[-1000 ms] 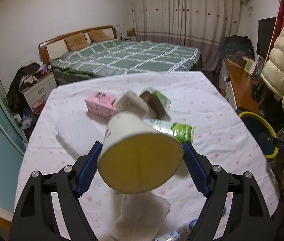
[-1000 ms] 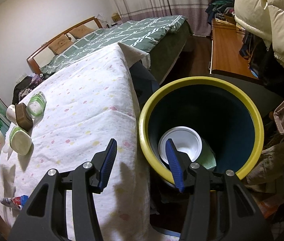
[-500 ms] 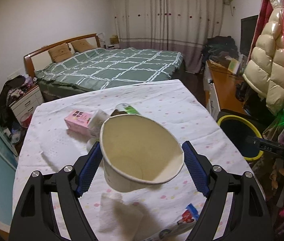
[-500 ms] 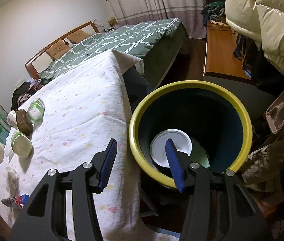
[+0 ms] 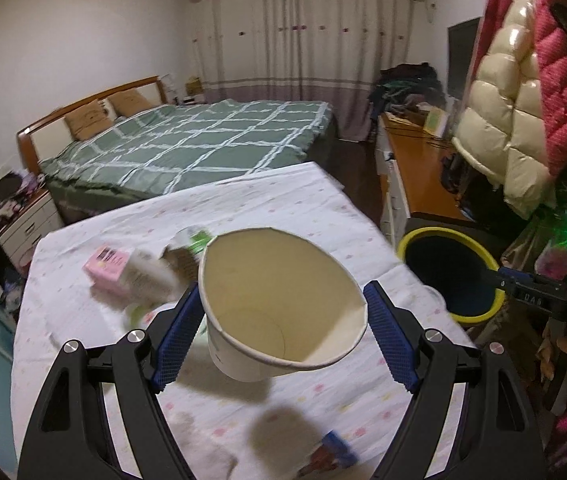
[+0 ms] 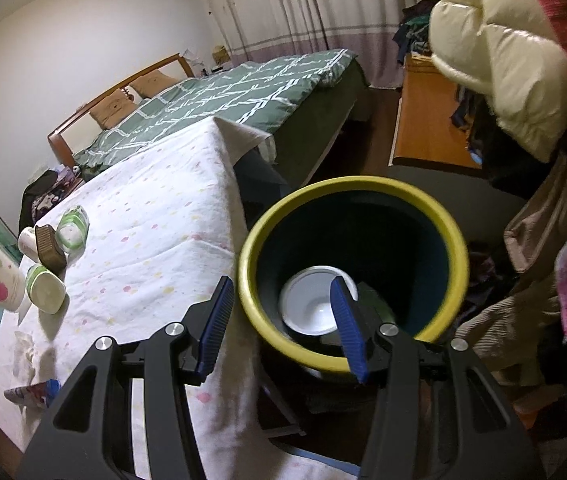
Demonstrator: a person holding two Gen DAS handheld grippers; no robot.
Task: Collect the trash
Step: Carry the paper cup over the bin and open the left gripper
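Left wrist: my left gripper [image 5: 281, 332] clamps paper cup [image 5: 279, 304] between jaws; my right gripper [image 6: 281, 322] jaws apart, empty, yellow-rimmed bin [image 6: 449, 240] just ahead

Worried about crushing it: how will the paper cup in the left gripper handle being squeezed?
The paper cup looks thin-walled, so it probably dents easily. It appears empty, so likely light. Its rim already looks oval between the fingers, suggesting it flexes.
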